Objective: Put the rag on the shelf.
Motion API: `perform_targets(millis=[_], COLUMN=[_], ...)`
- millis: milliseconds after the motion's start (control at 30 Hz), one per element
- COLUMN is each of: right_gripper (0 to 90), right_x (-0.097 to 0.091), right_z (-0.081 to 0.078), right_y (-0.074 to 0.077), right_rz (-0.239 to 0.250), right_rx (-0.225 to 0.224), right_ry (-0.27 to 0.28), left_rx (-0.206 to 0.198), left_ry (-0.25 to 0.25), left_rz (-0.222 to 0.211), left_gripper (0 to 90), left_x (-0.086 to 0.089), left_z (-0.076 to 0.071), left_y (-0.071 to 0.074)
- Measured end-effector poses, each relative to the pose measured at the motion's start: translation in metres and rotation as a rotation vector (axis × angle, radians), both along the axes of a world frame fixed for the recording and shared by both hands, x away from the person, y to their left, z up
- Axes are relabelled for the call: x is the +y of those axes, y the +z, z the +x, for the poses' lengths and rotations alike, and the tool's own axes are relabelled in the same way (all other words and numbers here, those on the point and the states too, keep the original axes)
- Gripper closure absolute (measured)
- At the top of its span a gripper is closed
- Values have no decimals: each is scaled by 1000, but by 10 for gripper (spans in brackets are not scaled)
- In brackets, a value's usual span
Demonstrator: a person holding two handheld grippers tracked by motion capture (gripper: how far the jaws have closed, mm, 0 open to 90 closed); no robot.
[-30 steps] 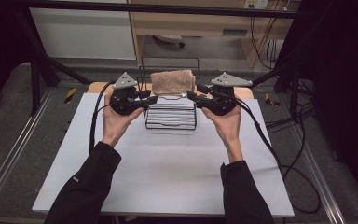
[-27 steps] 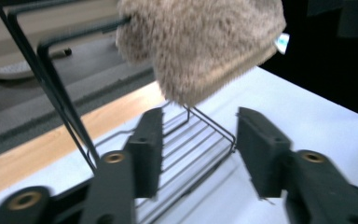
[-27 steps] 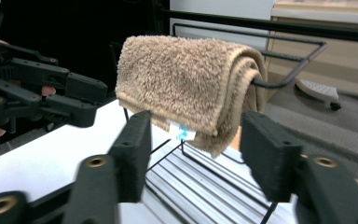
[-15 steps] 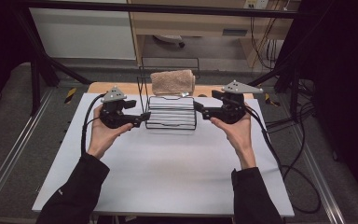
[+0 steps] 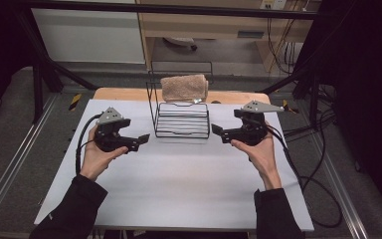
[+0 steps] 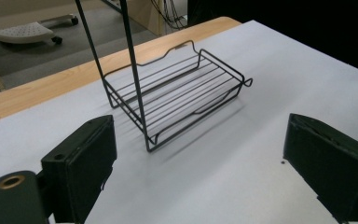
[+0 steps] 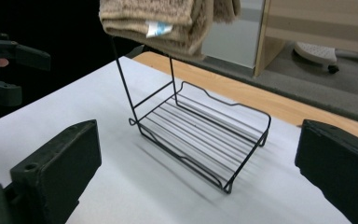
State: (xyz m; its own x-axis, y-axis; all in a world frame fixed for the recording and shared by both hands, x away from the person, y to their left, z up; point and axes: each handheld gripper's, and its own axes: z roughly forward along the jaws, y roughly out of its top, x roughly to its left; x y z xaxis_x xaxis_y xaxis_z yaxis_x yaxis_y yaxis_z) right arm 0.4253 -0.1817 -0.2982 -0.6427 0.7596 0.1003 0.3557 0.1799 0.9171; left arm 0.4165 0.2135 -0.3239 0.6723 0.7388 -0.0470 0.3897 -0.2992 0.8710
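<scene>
Looking down, high view: wire rack (image 5: 182,119) stands on the white surface (image 5: 179,184), folded towel (image 5: 184,87) draped over its top bar; left tongs (image 5: 140,141) and right tongs (image 5: 217,131) flank it, apart from it.
Left gripper view: jaws spread wide, empty; rack tray just ahead.
Right gripper view: jaws wide, holding nothing; towel overhead.
Doing it well: likely a towel pickup; approach level, pinch the fold's edges, avoid snagging wire.

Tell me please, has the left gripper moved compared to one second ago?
Yes. In the high view the left gripper has moved away from the wire rack, to the left and toward the person. It was at the rack's left side; now bare table separates them.
</scene>
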Motion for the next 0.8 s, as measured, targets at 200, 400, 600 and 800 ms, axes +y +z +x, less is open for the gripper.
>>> perform_targets(millis=[200, 400, 600, 800], right_gripper=[6, 6, 6, 6], right_x=[-8, -12, -14, -17], right_z=[-7, -15, -21, -26], right_y=[-15, -33, -50, -66], right_rz=[-1, -16, -32, -38], right_rx=[33, 50, 67, 91], right_ry=[12, 35, 53, 64], left_rx=[5, 23, 36, 47], left_ry=[13, 24, 21, 14], left_rz=[6, 22, 36, 34], left_gripper=[83, 83, 87, 88], left_x=[8, 12, 16, 22], left_z=[-9, -17, -24, -32], left_y=[-10, -29, -46, -57])
